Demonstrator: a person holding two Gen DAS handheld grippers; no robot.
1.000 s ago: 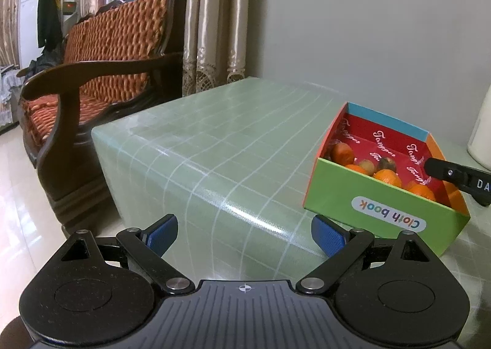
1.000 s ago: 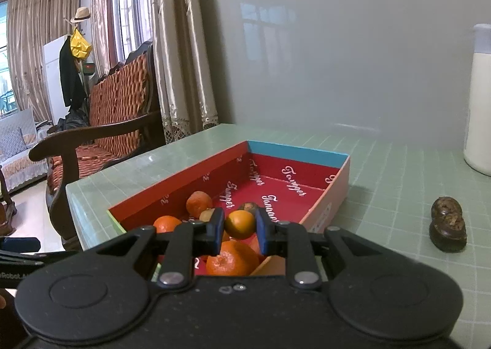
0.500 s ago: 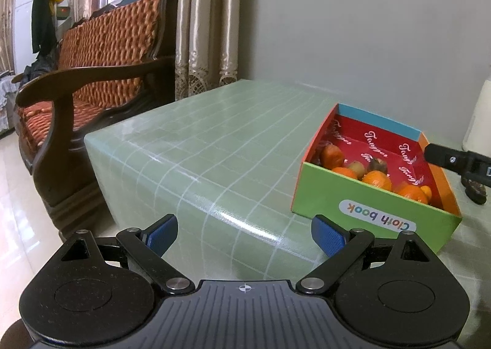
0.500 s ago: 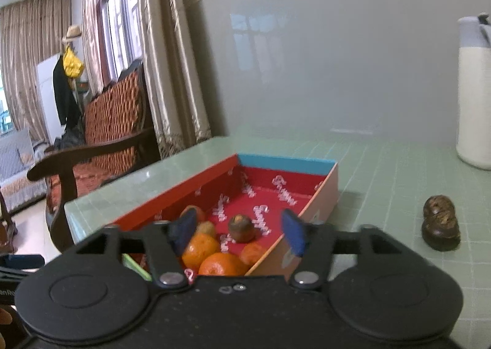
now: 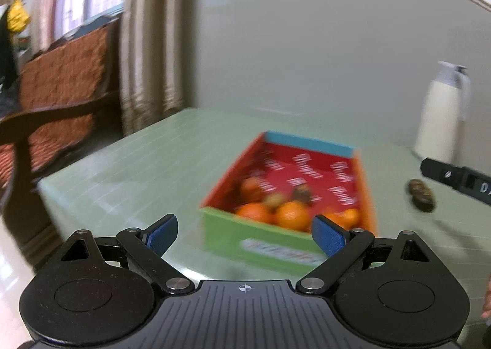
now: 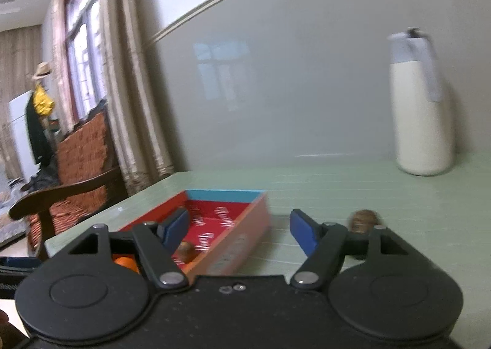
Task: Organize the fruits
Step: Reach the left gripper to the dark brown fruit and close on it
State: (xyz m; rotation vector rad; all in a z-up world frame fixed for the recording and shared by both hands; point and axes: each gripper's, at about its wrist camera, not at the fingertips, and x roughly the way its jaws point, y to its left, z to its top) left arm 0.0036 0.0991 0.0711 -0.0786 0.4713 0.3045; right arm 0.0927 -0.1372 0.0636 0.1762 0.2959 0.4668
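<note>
- 1 shallow cardboard box (image 5: 264, 241) with a green front, red lining and blue far rim is seen on the pale green gridded table (image 5: 138, 171).
- At least 4 orange mandarins (image 5: 291, 215) and 2 brownish fruits are counted inside it; blur prevents a surer count.
- 1 dark brown wrinkled fruit (image 5: 422, 200) lies on the table, right of the box.
- 1 cream-white jug (image 6: 420, 115) stands by the wall.
- The left tongs (image 5: 245, 234) are spread wide, nothing between them.
- The right tongs (image 6: 239, 229) have just been opening; nothing is clamped.
</note>
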